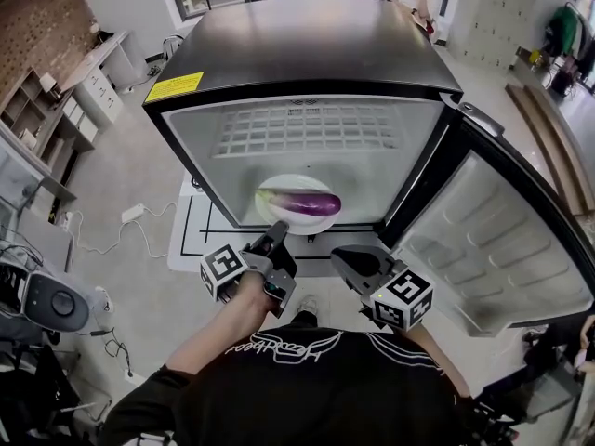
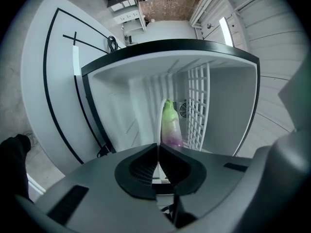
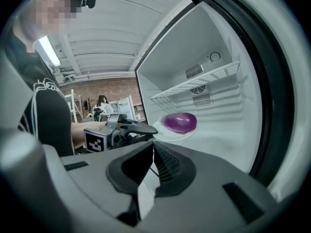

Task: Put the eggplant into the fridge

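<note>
The room has a pale grey floor, with a brick wall (image 1: pixel 37 17) and open shelving (image 1: pixel 39 110) along its left side and several people at the far end. A white power strip (image 1: pixel 132 214) lies on the floor with its cable trailing, beside a white mat (image 1: pixel 189 235) marked with black lines, on which a small fridge (image 1: pixel 307 45) with a glossy black top stands. A yellow label (image 1: pixel 174 86) sits on the front left corner of that top; its print is too small to read. Inside the white compartment a wire shelf (image 1: pixel 307 128) spans the upper part, and below it the eggplant (image 1: pixel 307 203), purple with a greenish stem end pointing left, lies on its side on a white plate (image 1: pixel 293 184) on the fridge floor. The left gripper (image 1: pixel 277 238) is held just in front of the opening, pointing at the plate, with its jaws closed together and nothing between them. The right gripper (image 1: pixel 342 260) is just beside it, likewise closed and empty. Each carries a cube with black-and-white square markers. Nothing stands between either gripper and the plate. White script runs across the person's black shirt (image 1: pixel 297 379), but it cannot be made out. To the right, the fridge door (image 1: pixel 502 249) hangs wide open, showing its moulded white inner lining.
</note>
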`<action>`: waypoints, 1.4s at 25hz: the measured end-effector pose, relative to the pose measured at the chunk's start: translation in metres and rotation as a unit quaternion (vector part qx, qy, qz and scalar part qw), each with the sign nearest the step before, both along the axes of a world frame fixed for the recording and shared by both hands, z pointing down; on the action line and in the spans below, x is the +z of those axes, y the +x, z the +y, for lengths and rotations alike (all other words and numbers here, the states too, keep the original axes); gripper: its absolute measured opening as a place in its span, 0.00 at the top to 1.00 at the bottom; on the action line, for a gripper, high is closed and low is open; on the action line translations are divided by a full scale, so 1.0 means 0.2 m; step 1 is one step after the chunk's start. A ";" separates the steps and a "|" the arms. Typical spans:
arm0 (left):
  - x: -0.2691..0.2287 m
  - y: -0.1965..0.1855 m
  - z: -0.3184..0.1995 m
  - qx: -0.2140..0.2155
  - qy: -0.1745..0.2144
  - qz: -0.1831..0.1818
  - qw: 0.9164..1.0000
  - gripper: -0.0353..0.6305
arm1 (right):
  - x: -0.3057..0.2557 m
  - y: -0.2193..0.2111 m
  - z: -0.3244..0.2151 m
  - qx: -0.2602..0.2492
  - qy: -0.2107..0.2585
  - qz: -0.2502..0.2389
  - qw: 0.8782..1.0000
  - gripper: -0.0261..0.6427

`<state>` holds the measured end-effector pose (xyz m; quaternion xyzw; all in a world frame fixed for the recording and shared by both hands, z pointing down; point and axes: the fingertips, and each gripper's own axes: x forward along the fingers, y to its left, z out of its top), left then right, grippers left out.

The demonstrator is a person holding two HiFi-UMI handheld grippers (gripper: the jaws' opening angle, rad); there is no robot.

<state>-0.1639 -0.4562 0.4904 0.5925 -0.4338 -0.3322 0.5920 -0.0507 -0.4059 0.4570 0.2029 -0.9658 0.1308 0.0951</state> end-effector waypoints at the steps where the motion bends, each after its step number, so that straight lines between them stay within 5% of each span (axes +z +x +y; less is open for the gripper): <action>1: 0.01 0.01 -0.02 0.001 -0.002 -0.004 1.000 0.92 | 0.00 0.00 -0.01 0.000 -0.002 0.001 1.000 0.95; 17: 0.14 0.21 -0.40 0.022 -0.066 -0.036 0.997 0.92 | 0.03 0.09 -0.26 0.009 -0.040 0.020 0.999 0.95; 35: 0.32 0.17 -0.60 0.008 -0.126 -0.034 0.991 0.92 | 0.14 0.01 -0.37 0.006 -0.071 0.020 0.997 0.95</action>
